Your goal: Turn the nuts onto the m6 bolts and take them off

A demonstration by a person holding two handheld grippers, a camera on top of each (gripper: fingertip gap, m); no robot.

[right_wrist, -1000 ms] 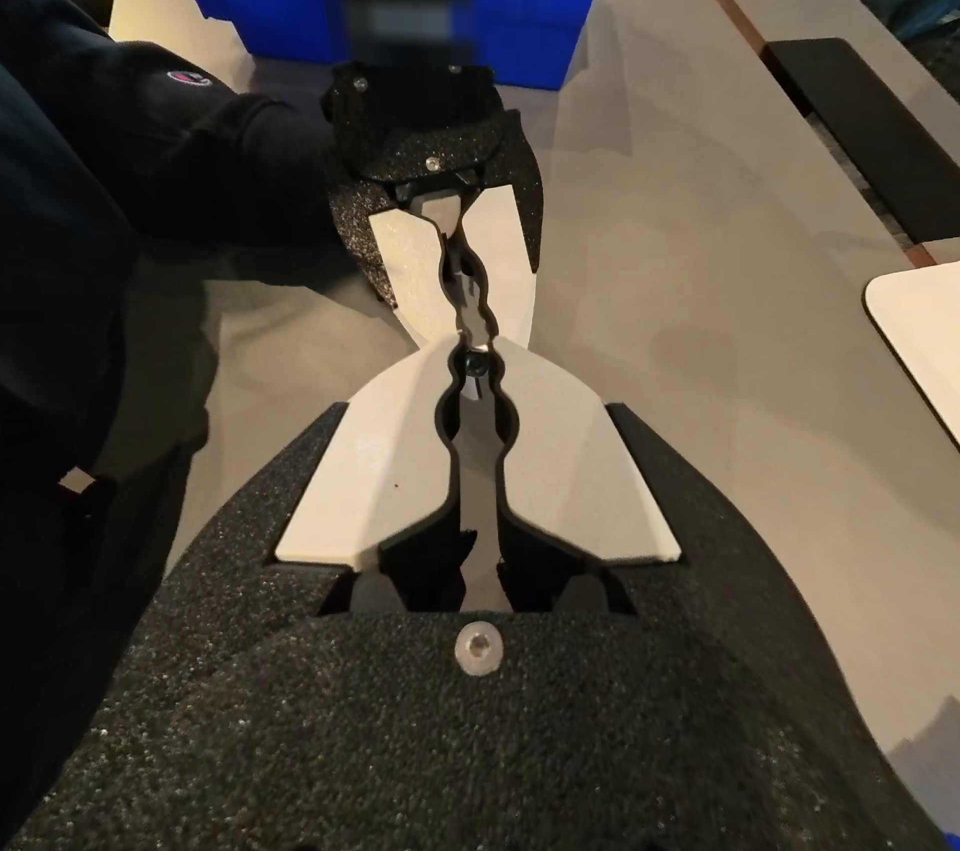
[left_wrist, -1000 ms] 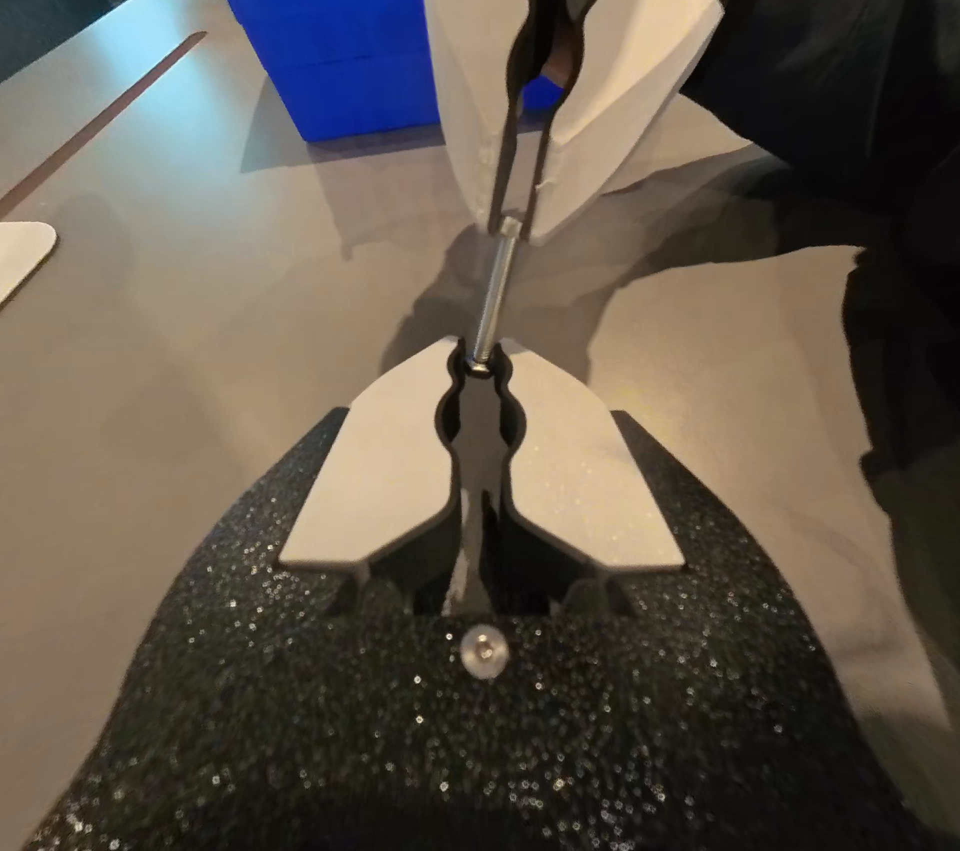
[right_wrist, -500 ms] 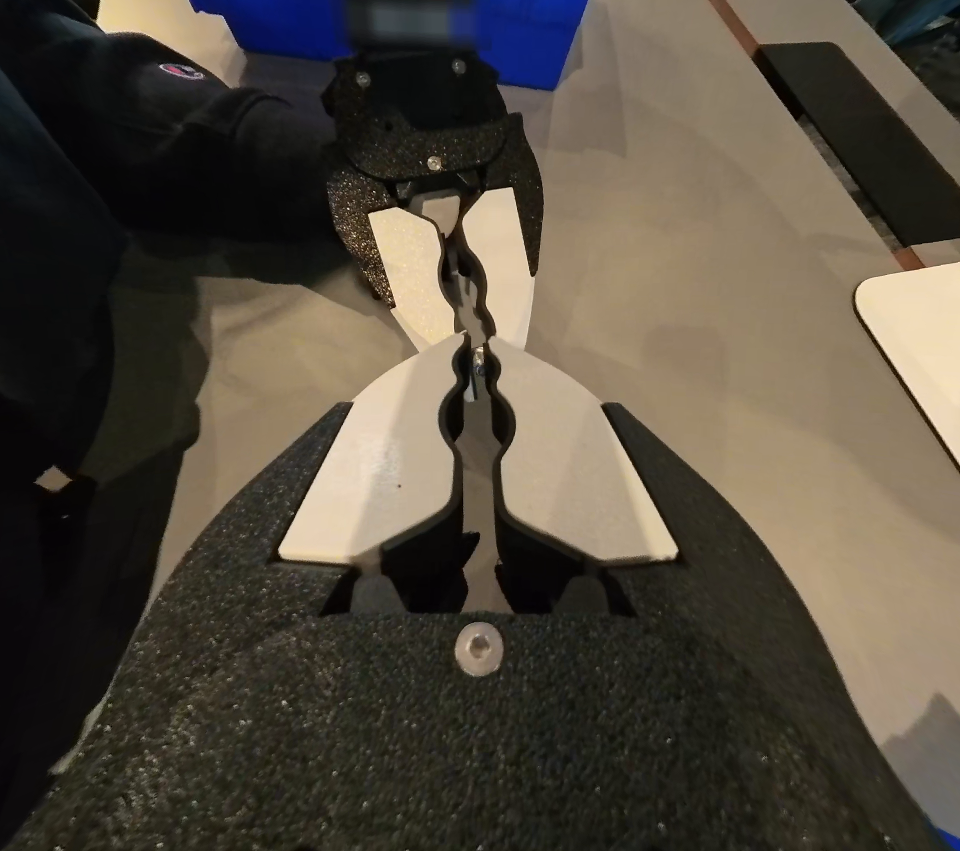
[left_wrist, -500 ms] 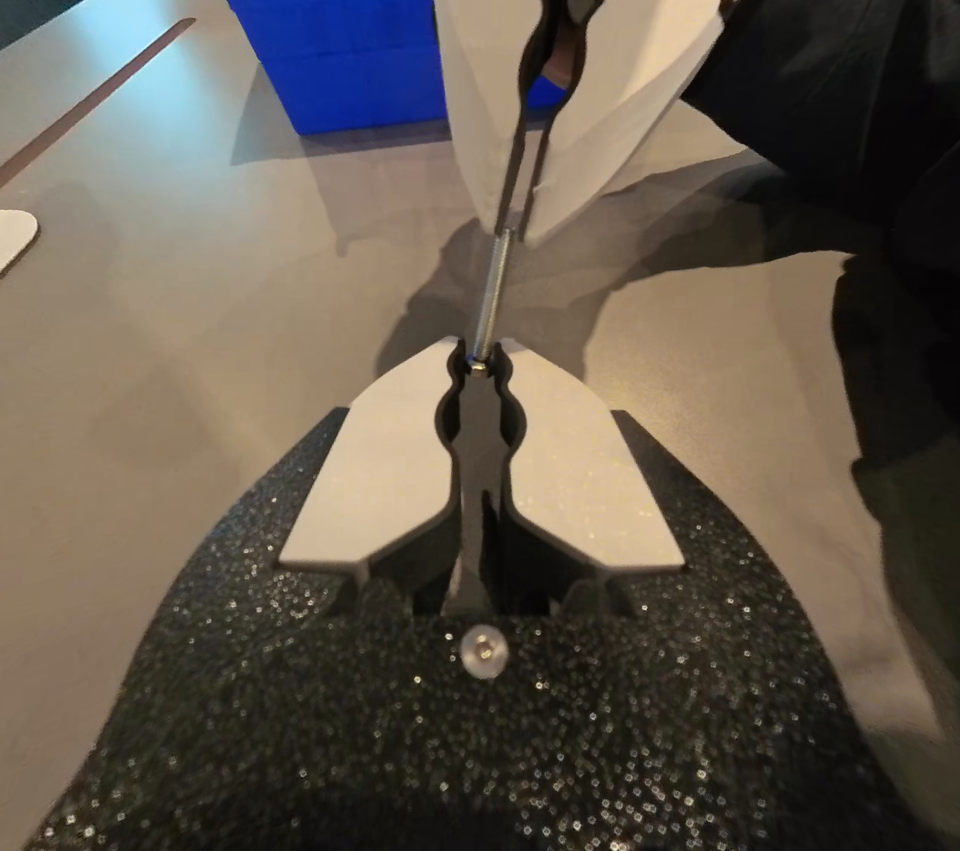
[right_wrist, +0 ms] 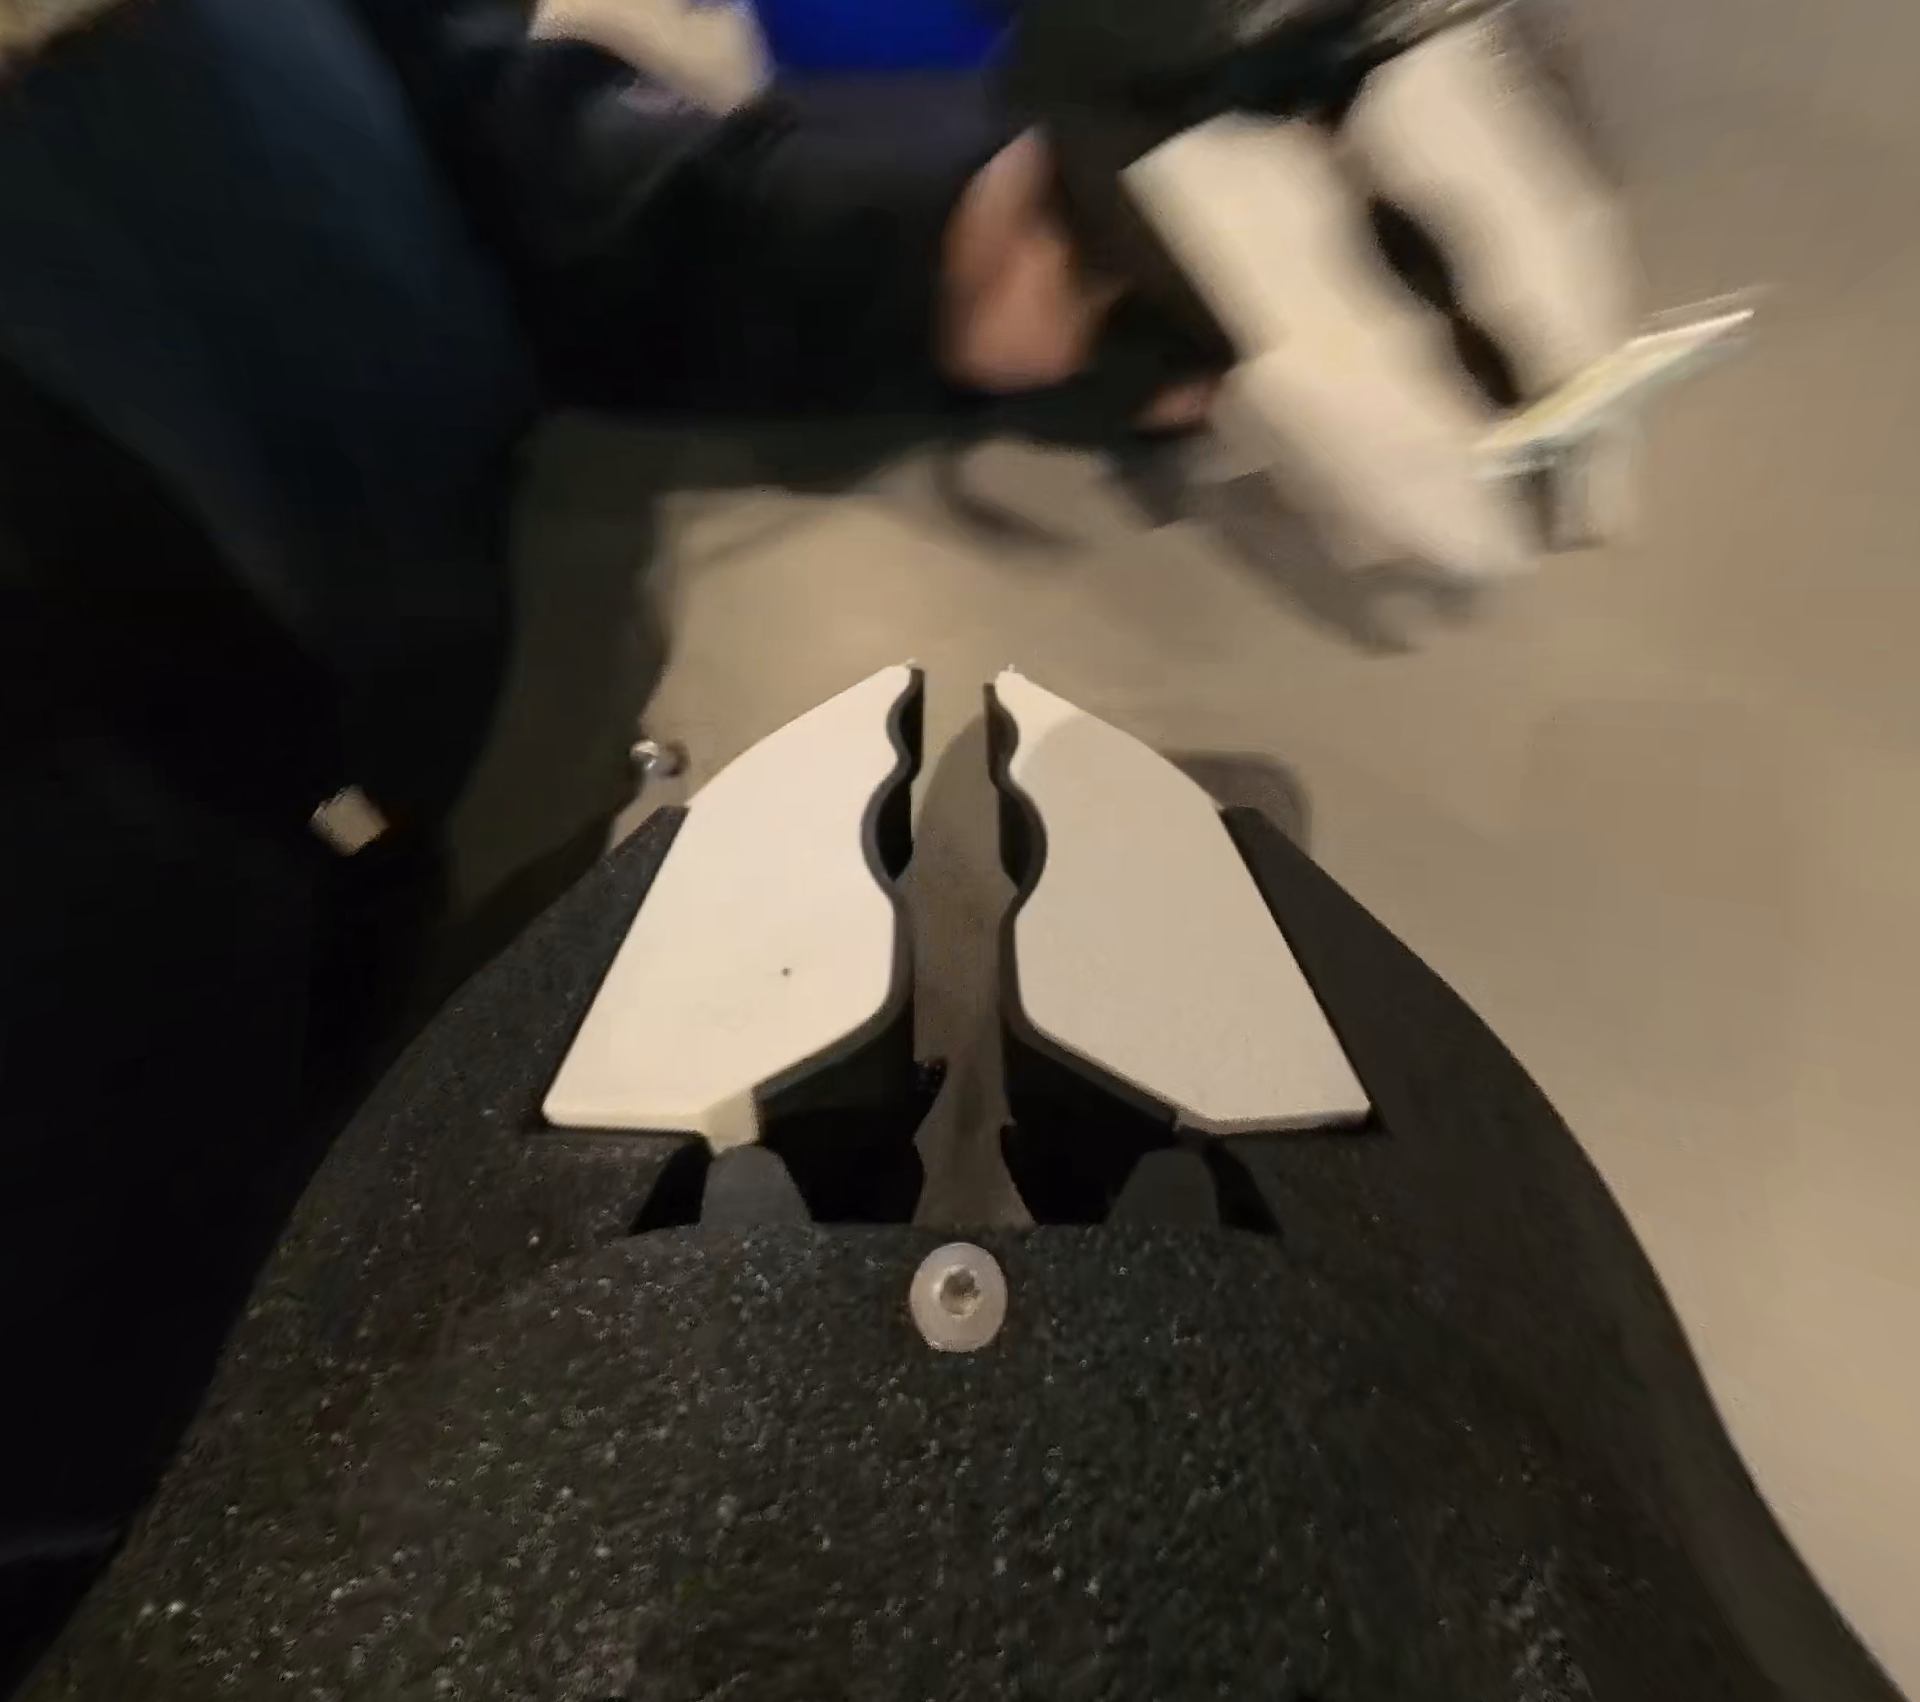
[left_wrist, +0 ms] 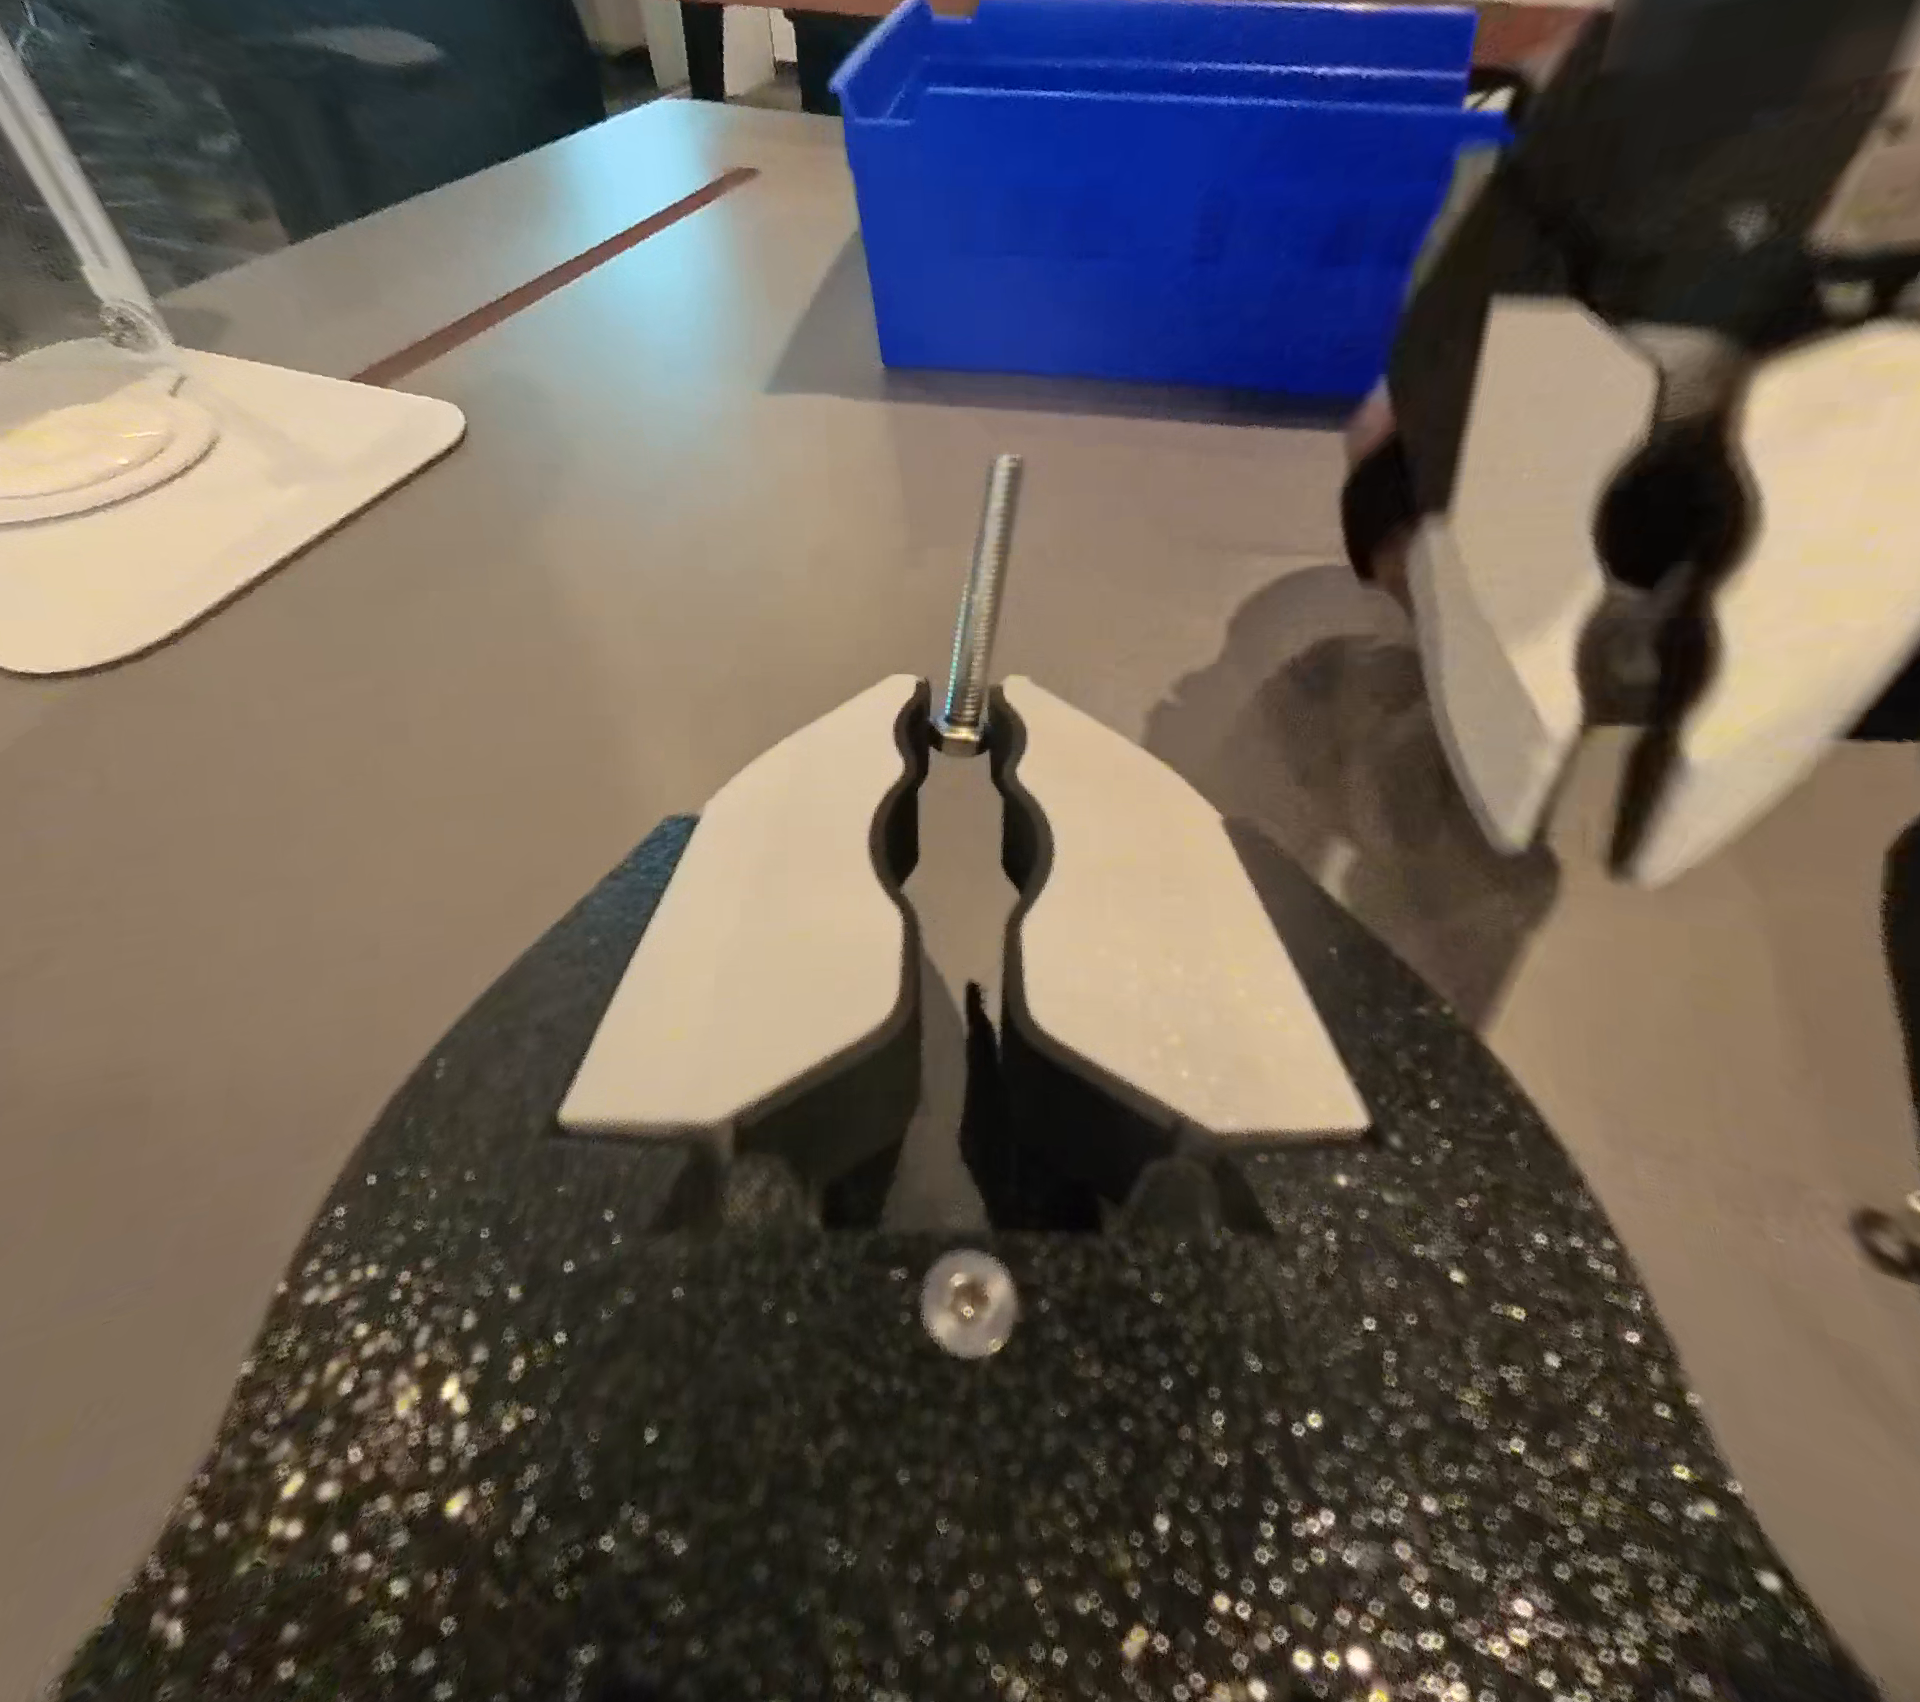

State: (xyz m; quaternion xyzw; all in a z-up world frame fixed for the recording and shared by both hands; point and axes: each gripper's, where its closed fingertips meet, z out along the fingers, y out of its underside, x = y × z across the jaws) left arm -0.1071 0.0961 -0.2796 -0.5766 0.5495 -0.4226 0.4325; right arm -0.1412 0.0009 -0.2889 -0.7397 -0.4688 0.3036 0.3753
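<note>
The left gripper (left_wrist: 961, 717) is clamping its jaws on the head of the long silver threaded m6 bolt (left_wrist: 982, 582), whose bare shaft is pointing toward the blue plastic bin (left_wrist: 1143, 229), while the right gripper (right_wrist: 951, 686) is hanging nearer than that bin's right end, jaws narrowly parted with a nut inside or not, I cannot tell, so next is probably seating a nut squarely on the tip.

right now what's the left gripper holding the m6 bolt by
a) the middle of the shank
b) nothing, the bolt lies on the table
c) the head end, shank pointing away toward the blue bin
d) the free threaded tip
c: in the left wrist view the left gripper pinches the bolt at its head, and the bare threaded shank sticks out toward the blue bin.
</note>
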